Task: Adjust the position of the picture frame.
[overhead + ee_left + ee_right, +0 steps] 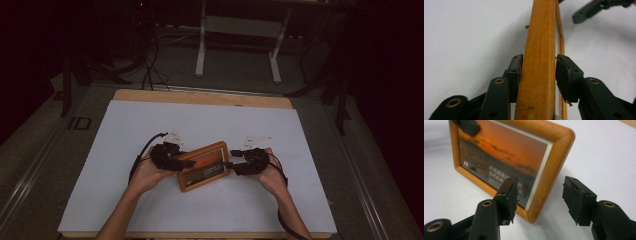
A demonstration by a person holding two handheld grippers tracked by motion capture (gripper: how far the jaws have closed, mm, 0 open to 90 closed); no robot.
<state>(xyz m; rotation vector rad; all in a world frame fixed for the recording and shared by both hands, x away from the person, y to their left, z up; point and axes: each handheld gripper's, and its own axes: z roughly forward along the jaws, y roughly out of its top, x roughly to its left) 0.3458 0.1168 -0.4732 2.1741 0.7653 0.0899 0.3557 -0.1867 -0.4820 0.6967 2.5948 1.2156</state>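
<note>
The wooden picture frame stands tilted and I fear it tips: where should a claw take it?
Grip the wooden picture frame by a side rail, from its end, jaws straddling front and back. The rail is narrow, straight and flat-faced, as the left claw shows; the glass offers no hold.

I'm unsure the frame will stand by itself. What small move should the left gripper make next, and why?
Probably draw the left gripper straight back off the wooden picture frame. Its jaws straddle the frame's edge with a gap at one pad, so it seems released, and the right gripper is open beside the corner, not holding.
</note>
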